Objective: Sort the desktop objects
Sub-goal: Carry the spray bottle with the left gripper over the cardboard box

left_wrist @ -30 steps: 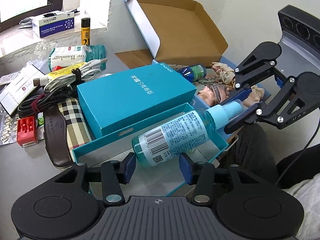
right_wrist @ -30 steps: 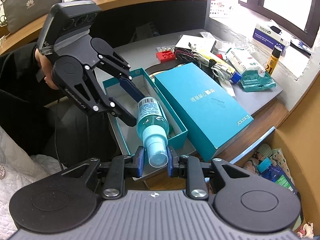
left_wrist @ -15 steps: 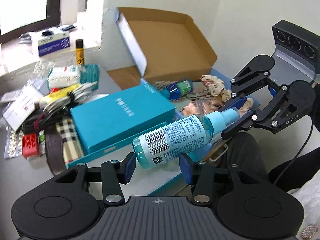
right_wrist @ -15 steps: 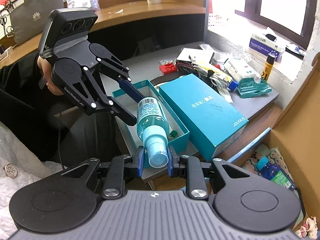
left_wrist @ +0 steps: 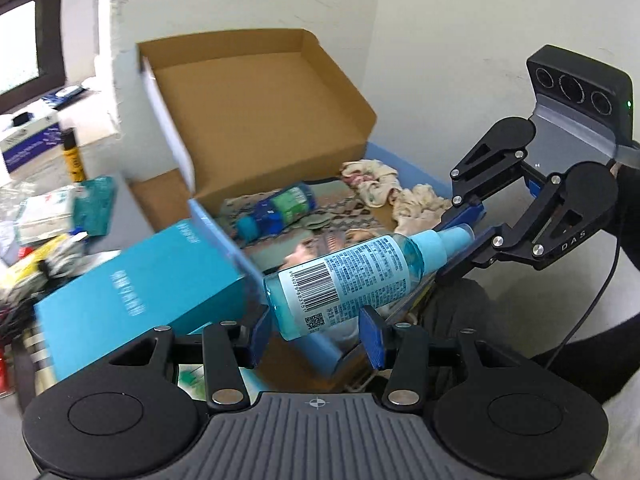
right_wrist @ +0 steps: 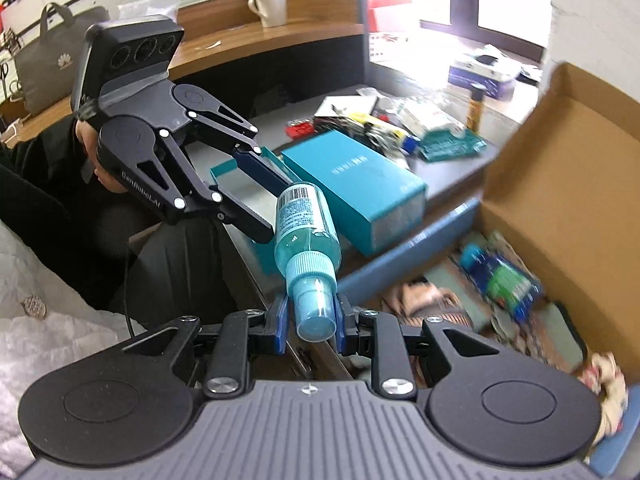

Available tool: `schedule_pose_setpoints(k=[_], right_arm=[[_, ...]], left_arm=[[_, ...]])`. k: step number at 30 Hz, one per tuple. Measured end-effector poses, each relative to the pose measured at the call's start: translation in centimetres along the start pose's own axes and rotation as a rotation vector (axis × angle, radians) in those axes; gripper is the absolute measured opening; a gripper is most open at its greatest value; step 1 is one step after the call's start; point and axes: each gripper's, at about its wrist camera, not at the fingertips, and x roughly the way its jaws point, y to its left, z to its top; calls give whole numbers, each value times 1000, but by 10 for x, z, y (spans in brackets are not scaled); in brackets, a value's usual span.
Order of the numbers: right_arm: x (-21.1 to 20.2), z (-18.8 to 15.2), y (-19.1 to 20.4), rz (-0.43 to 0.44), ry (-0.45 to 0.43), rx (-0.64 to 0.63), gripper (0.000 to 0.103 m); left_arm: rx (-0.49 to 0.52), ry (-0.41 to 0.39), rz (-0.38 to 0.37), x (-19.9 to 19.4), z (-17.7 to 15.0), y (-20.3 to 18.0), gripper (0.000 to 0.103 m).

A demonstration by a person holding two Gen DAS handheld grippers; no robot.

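Observation:
A teal spray bottle [left_wrist: 344, 280] with a barcode label and a pale blue cap hangs in the air, tilted, carried by both grippers. My left gripper [left_wrist: 316, 322] is shut on its base end, pads pressing either side. My right gripper [right_wrist: 310, 320] is shut on the cap [right_wrist: 316, 312]. In the left wrist view the right gripper [left_wrist: 460, 236] comes in from the right. In the right wrist view the left gripper [right_wrist: 276, 208] reaches in from the left. The bottle [right_wrist: 304, 224] sits over the near edge of an open cardboard box [left_wrist: 256, 120].
The cardboard box [right_wrist: 560, 184] holds a blue-green bottle [left_wrist: 276, 210] and crumpled cloth [left_wrist: 376, 184]. A closed teal box [left_wrist: 132, 280] and an open teal tray [right_wrist: 224, 168] lie on the grey desk [right_wrist: 448, 176], with cables, packets and a yellow tube behind. A person's dark sleeve is at the left.
Both grippers have carried the spray bottle, still gripped at both ends, away from above the teal tray and slightly upward toward the open cardboard box.

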Motion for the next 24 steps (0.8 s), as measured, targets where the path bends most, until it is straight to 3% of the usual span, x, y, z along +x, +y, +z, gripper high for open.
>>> schedule_pose_setpoints(k=[11,24], right_arm=[[-18,-51,-55,-35,9,30,27],[-4,-67,-120,-57,-6,49,27]], left_arm=[[18,16,7,56,31,-25,51],[14,29,81,103,58,-20,51]])
